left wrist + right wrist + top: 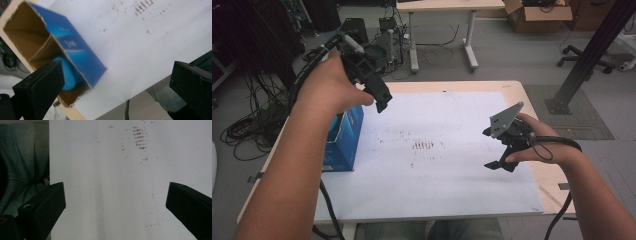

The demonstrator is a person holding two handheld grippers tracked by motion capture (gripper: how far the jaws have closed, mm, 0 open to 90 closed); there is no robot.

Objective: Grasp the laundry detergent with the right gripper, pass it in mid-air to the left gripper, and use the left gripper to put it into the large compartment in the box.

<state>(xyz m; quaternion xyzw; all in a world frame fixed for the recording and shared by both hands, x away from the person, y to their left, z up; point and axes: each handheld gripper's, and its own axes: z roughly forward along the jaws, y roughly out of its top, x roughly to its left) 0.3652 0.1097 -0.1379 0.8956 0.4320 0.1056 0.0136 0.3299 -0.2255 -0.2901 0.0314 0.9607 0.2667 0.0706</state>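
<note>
Apparently early: nothing gripped yet.
Left gripper point(379, 97), jaws wide, hovers over the open-topped blue cardboard box point(75, 50) at the counter's point(462, 86) 9 o'clock edge, light-blue object point(67, 75) inside; right gripper point(504, 150), jaws wide, waits at 3 o'clock.

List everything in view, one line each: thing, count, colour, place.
box: one, blue outside and brown inside, open-topped, at the left edge of the table.
blue object: one, light blue, inside the box; what it is cannot be told.
sheet: one, white with brown marks, covering most of the table.
table: one, light wood.
left gripper: one, black, open, held above the box.
right gripper: one, black, open, above the right part of the sheet.
</note>
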